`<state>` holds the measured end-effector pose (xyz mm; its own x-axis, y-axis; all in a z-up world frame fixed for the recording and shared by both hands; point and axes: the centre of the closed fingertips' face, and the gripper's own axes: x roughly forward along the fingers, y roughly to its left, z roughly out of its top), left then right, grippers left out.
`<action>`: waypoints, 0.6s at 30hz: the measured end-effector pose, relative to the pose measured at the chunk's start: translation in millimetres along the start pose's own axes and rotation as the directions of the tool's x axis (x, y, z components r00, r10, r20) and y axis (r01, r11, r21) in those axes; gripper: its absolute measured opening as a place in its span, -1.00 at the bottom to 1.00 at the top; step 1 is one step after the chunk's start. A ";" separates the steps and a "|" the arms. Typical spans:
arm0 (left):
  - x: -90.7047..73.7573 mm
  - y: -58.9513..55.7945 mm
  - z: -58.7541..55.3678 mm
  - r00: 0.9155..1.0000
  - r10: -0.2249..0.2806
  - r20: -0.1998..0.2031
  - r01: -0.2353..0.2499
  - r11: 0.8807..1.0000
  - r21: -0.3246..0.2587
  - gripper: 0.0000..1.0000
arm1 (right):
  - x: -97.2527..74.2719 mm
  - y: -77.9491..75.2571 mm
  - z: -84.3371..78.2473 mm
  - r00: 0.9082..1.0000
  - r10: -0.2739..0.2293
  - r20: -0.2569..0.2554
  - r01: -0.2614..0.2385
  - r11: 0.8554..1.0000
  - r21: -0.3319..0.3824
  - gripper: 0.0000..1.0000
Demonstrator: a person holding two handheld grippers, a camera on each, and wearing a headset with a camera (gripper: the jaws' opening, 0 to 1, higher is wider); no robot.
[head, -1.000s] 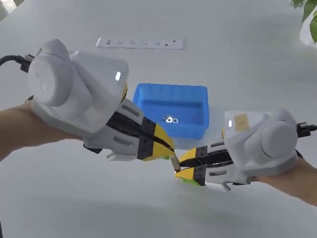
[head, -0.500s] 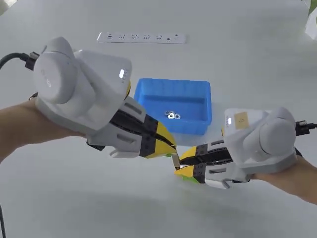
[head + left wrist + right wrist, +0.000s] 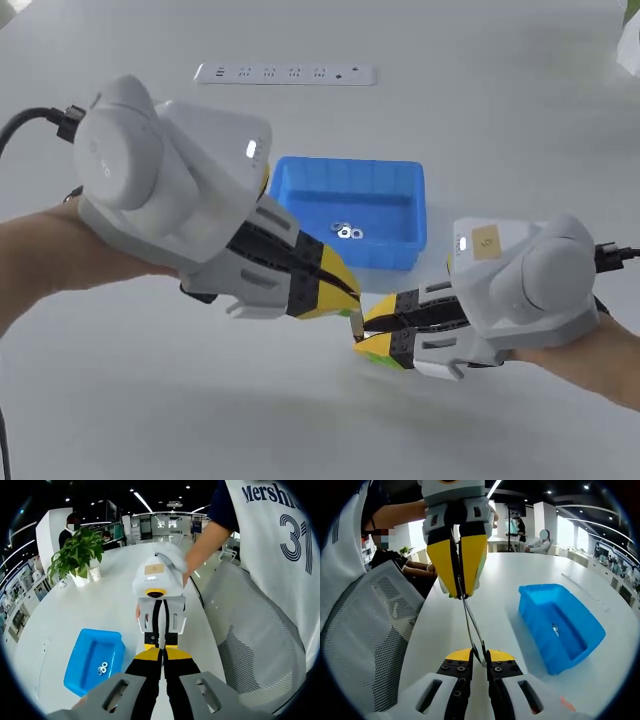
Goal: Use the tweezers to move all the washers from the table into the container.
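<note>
Thin metal tweezers (image 3: 470, 622) span the short gap between my two grippers, above the white table. The left gripper (image 3: 348, 292) is shut on one end of them; its yellow jaws also hang from the top of the right gripper view (image 3: 460, 594). The right gripper (image 3: 362, 335) (image 3: 480, 658) is shut on the other end, and faces the left gripper's camera (image 3: 161, 642). Just beyond both tips sits the blue container (image 3: 350, 170) (image 3: 560, 625) (image 3: 95, 660). A few washers (image 3: 347, 233) (image 3: 101, 669) lie on its floor.
A white power strip (image 3: 285, 73) lies at the far side of the table. A potted plant (image 3: 80, 555) stands on the table farther off. A mesh office chair (image 3: 375, 625) is beside the table edge, close to the person.
The head camera has shifted a little. Both grippers stay tip to tip with the tweezers between them; the left one has crept slightly right.
</note>
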<state>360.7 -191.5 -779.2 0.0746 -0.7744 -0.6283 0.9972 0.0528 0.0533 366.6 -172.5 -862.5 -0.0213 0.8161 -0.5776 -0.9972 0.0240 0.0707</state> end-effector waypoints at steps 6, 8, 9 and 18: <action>1.5 -0.4 2.3 1.000 -0.007 0.012 0.007 1.000 -0.004 -0.90 | -0.6 -0.3 -4.0 1.000 -0.005 -0.008 0.005 1.000 0.003 -0.78; 1.8 0.1 2.6 1.000 -0.010 0.014 0.010 1.000 -0.008 -0.90 | -0.8 -0.2 -4.6 1.000 -0.003 -0.008 0.003 1.000 0.004 -0.79; 1.9 0.3 2.7 1.000 -0.011 0.015 0.011 1.000 -0.009 -0.90 | -0.9 -0.3 -4.6 1.000 -0.003 -0.010 0.003 1.000 0.002 -0.79; 2.7 -0.1 3.5 1.000 -0.014 0.014 0.014 1.000 -0.012 -0.90 | -1.0 -0.1 -5.6 1.000 -0.003 -0.013 0.003 1.000 0.023 -0.81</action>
<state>360.7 -195.8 -778.2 0.0602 -0.7839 -0.6180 0.9982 0.0489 0.0352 366.3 -176.5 -866.5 -0.0194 0.8082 -0.5886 -0.9954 0.0396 0.0872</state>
